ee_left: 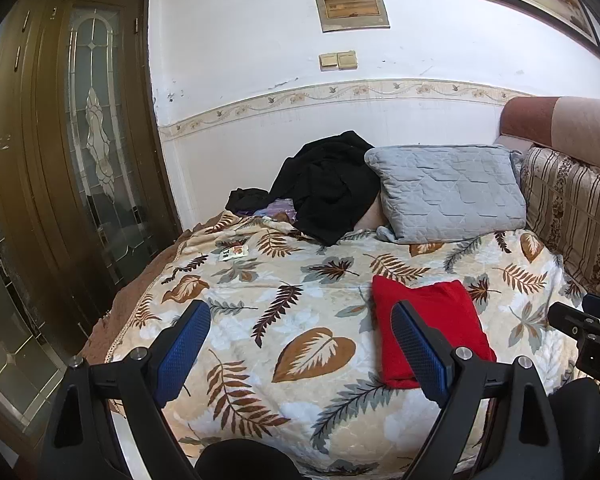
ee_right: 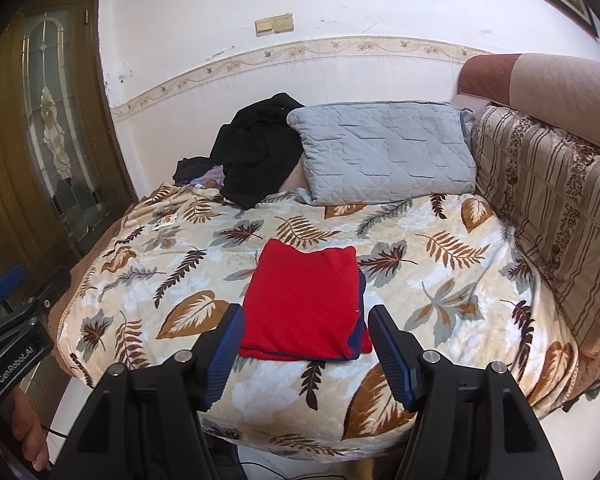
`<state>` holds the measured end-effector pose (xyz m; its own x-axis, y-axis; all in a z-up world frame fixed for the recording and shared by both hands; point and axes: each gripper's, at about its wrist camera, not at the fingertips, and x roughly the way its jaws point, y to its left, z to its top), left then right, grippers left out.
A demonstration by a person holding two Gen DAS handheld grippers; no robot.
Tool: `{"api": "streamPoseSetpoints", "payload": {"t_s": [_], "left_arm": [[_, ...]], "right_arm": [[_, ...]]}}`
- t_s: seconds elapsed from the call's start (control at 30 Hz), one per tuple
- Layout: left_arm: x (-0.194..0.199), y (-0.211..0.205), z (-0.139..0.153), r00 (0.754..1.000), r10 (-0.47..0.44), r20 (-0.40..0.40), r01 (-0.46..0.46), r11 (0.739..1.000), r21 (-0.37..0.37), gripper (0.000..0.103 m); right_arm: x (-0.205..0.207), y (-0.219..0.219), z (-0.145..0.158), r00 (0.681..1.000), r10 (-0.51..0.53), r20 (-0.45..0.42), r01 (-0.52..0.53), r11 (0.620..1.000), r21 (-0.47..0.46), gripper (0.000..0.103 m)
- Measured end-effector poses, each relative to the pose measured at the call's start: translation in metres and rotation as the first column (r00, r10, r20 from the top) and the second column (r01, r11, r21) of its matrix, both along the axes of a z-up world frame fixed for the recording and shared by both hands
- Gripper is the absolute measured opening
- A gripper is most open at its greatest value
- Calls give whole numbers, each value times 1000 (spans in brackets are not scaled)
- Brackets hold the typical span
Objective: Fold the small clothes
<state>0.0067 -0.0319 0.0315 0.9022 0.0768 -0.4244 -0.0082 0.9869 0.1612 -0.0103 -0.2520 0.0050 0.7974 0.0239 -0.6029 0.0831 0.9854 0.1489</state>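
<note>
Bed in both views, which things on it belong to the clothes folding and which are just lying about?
Part of the job:
- red garment, folded, on the leaf-print blanket
- left hand-held gripper, open
- right hand-held gripper, open

Just lying about:
- grey pillow
- black clothing heap (may be next; cannot tell)
- striped cushion
- small card

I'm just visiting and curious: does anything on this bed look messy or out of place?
The red garment lies neatly folded on the leaf-print blanket. What stands out is the black clothing, dumped in a crumpled heap against the grey pillow, with something purple poking out beneath. A small card or packet also lies loose near the far-left edge.
</note>
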Motion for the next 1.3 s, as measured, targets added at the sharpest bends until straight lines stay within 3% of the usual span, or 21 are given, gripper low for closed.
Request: {"api": "streamPoseSetpoints", "payload": {"t_s": [1.3], "left_arm": [[25,12,-16,999,-8,-37,7,1000,-20,92]], "right_arm": [[31,11,-10,999,-5,-34,4,1000,-16,68]]}}
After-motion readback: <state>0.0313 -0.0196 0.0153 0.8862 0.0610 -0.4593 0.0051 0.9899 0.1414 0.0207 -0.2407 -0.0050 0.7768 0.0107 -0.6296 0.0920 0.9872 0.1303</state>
